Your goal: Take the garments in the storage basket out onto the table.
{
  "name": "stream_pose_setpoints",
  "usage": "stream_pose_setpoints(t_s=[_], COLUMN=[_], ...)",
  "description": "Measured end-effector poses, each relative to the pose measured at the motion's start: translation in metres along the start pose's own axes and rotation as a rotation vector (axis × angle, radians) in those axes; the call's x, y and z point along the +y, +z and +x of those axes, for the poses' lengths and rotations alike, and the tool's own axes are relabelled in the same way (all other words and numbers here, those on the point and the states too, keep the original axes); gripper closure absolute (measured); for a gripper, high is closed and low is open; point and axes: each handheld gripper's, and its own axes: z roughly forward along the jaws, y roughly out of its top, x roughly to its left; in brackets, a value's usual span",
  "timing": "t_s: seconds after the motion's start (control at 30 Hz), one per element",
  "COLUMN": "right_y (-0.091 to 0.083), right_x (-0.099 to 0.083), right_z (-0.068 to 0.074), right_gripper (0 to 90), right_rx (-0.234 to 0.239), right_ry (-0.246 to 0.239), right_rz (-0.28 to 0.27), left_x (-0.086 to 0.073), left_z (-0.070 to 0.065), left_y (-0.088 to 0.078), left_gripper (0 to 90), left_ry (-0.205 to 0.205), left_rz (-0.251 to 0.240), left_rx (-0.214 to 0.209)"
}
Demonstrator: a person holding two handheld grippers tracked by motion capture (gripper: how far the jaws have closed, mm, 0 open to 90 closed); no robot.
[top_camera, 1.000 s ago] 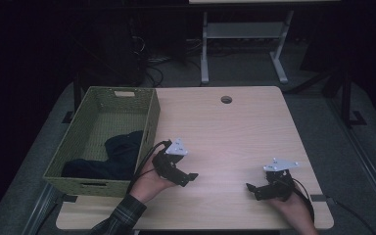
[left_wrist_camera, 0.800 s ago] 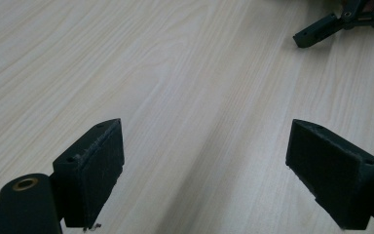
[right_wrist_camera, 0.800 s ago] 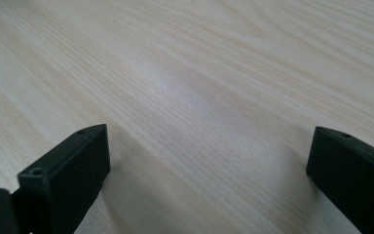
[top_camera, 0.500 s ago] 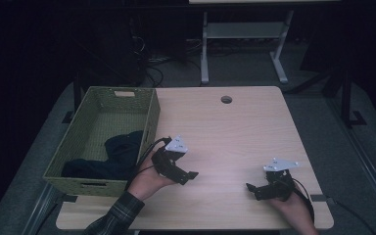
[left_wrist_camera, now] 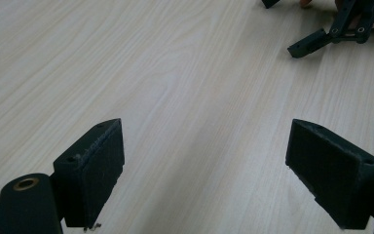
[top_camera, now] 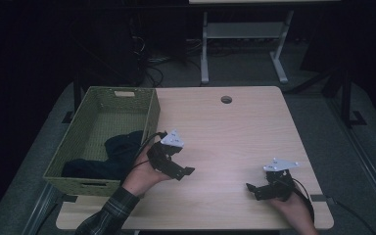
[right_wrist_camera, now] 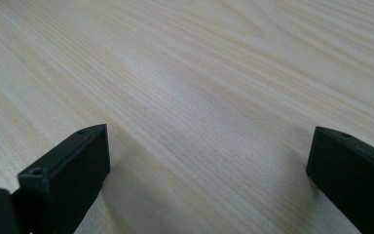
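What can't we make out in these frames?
- Dark cloth in the basket: its kind is unreadable in the dim high view, and the left claw and hand cover its edge.
- Right claw: small and dark in the high view.
- Other claw's upper part: cut off by the left gripper view's top edge.

You are viewing a light wooden table (top_camera: 235, 127). A round cable hole (top_camera: 226, 100) is sitting near its far edge at 12 o'clock. Beyond it, a white metal frame (top_camera: 245, 36) is standing on the grey floor (top_camera: 323, 112), and loose cables (top_camera: 147, 54) are lying at 11 o'clock.
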Motion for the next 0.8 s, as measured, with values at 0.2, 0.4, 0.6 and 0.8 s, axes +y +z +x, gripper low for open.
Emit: stream_pose_setpoints(t_s=[0.2,0.4,0.6,0.8], right_y=[0.0,0.0,0.0,0.0], right_x=[0.0,0.0,0.0,0.0], right_z=[0.0,0.0,0.0,0.0], right_gripper=[1.6,1.6,1.6,1.6], right_rx=[0.0,0.0,0.0,0.0], right_ry=[0.0,0.0,0.0,0.0], right_rz=[0.0,0.0,0.0,0.0], left_x=[0.002,0.005,0.008,0.009], left_z=[0.004,0.009,0.014,0.019], left_y=[-0.008,-0.018,-0.029,-0.037], left_gripper=[13.9,14.0,14.0,14.0], left_ry=[-0.005,-0.008,-0.005,-0.005], left_rz=[0.014,0.026,0.038,0.058], left_rx=[0.006,0.018,0.028,0.031])
